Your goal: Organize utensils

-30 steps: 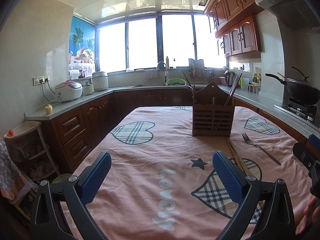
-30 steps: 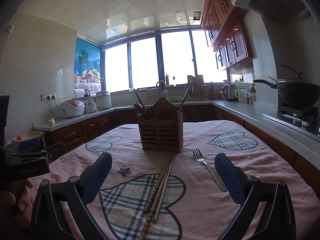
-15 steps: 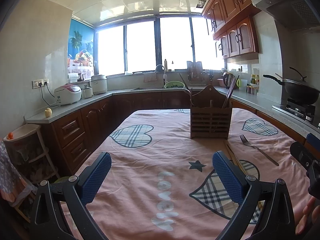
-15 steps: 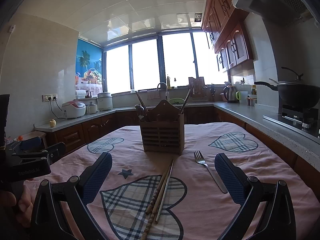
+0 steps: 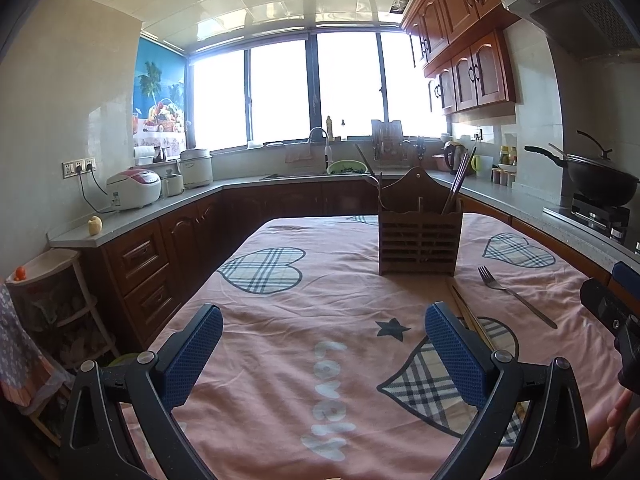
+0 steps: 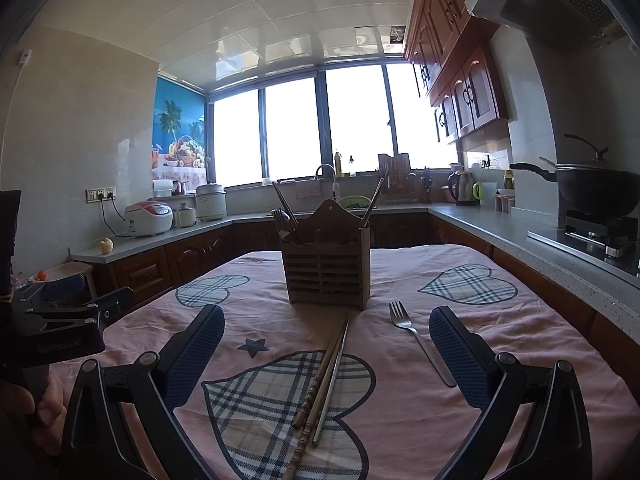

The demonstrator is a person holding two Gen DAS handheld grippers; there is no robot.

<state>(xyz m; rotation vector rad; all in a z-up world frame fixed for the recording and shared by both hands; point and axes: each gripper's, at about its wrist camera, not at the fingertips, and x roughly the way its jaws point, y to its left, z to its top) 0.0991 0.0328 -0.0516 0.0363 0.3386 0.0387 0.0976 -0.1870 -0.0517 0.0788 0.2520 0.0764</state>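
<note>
A slatted wooden utensil holder (image 6: pixel 329 276) (image 5: pixel 418 246) stands upright on the pink cloth-covered table (image 6: pixel 480 380), with chopsticks and a spoon sticking out of it. In front of it lie several chopsticks (image 6: pixel 326 376) (image 5: pixel 470 318) in a loose bundle. A metal fork (image 6: pixel 420 344) (image 5: pixel 514 296) lies to their right. My right gripper (image 6: pixel 326 344) hovers open above the chopsticks, nothing between its fingers. My left gripper (image 5: pixel 324 344) is open over bare cloth, left of the chopsticks.
Kitchen counters (image 5: pixel 160 216) wrap around the table, with a rice cooker (image 5: pixel 134 190), a sink and a kettle. A wok (image 6: pixel 592 188) sits on the stove at right. A plastic shelf (image 5: pixel 52 304) stands at the far left. A hand (image 6: pixel 36 412) holds the left gripper.
Both wrist views have tilted up slightly, so the holder, fork and chopsticks sit a little lower in frame. Both grippers stay open and nothing on the table has moved.
</note>
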